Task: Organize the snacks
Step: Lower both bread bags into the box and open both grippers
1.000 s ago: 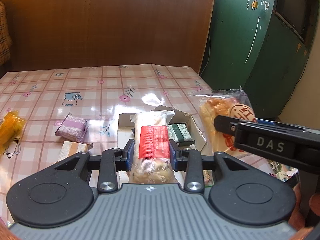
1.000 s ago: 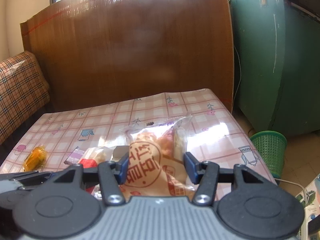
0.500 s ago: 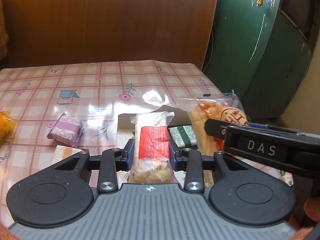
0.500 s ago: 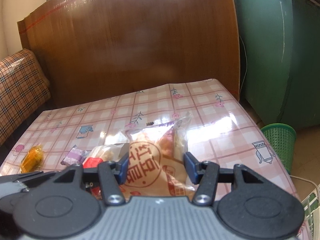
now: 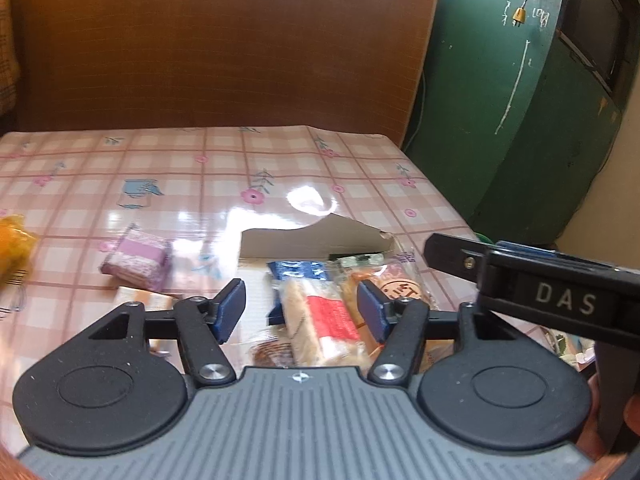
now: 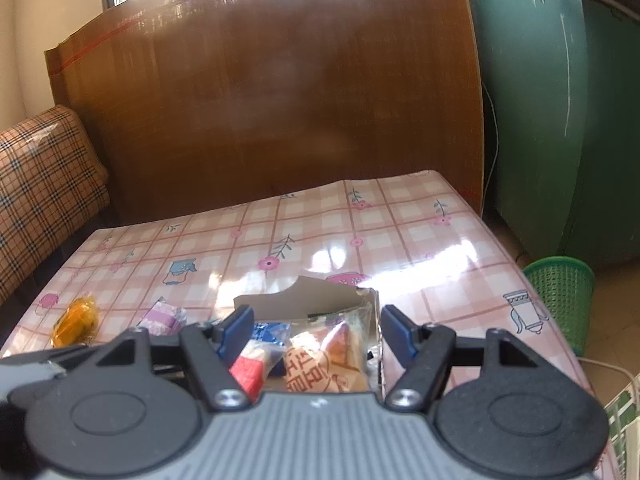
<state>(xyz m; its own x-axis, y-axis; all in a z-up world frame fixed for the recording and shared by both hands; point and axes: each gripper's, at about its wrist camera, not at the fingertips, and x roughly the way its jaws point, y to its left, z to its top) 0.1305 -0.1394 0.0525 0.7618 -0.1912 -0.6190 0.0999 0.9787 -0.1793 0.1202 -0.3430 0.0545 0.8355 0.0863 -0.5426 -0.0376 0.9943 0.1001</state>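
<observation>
- Your left gripper (image 5: 302, 307) has its jaws spread wide and holds nothing; the blue pads stand clear on either side of the snacks below.
- The red-label pack (image 5: 325, 322) lies in the box (image 5: 308, 238), in line with the gap between your left jaws but touching neither pad. It sits nearer the right pad than the left.
- Beside it in the box, the stamped pack (image 5: 394, 286) lies just past your left gripper's right pad, with a blue pack (image 5: 298, 271) behind the red-label one.
- Your right gripper (image 6: 316, 334) is also wide open and grips nothing. The stamped pack (image 6: 324, 364) lies below and between its jaws, apart from both pads; the red-label pack (image 6: 248, 372) shows beside the left one.
- The box's torn flap (image 6: 296, 298) stands up behind the packs, just ahead of your right fingertips.
- Outside the box on the table (image 5: 200, 168), to your left: a purple pack (image 5: 136, 260), a pale pack (image 5: 140, 302) partly hidden by your left gripper, and an orange pack (image 6: 76, 320) further off.
- Your right gripper's body (image 5: 552, 300) crosses the left camera's view at the right side.
</observation>
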